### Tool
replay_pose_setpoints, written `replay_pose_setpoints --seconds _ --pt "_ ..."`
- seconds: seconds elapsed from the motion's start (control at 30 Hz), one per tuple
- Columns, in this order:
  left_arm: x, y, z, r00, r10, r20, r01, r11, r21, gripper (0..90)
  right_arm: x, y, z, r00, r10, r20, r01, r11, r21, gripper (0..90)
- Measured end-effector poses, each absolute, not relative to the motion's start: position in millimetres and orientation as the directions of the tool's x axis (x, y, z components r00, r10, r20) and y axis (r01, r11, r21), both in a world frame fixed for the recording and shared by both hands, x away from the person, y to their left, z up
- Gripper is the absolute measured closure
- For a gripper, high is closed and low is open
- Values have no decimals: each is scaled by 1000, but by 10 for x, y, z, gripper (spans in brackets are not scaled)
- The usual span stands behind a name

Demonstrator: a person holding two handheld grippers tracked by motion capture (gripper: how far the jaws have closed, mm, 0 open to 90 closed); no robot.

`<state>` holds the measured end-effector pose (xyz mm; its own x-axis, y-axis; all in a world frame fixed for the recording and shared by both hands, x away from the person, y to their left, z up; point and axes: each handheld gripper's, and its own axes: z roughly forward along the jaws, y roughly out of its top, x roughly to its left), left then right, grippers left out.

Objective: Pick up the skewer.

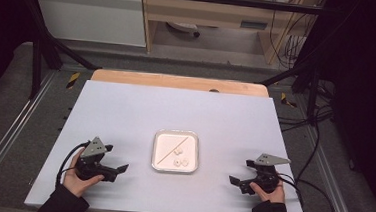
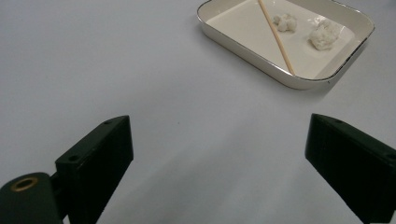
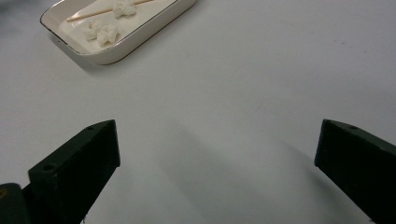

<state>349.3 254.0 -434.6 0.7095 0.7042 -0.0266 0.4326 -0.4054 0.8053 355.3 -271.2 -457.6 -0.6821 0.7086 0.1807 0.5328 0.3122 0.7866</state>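
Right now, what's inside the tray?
In the tray lie a thin wooden skewer, set diagonally, and three small white lumps. Whatever lies under the lumps is covered.

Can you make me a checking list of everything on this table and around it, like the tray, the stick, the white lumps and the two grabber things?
Surface: pale table top, plain and flat, wooden edge at the far side.
Job's things: white tray near the middle; thin wooden stick lying slanted in it; three small white lumps beside the stick.
Clutter: nothing seen.
Grippers: left gripper open, held low left of the tray, holding nothing; right gripper open, held low right of the tray, holding nothing.
Cables: black cable loops from the left gripper; more cables trail off the right side.
Surroundings: dark metal frame, grey floor, wooden furniture behind.
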Motion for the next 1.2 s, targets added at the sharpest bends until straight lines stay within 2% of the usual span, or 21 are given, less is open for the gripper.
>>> replay_pose_setpoints --seconds 0.7,1.2 --pt "3558 2055 -4123 745 667 25 411 -489 769 76 3552 -2702 -4577 -682 710 176 536 320 781 7" --pt "3718 1683 -4084 750 661 27 436 -524 731 91 3554 -2701 -4580 -683 709 174 536 325 779 7"
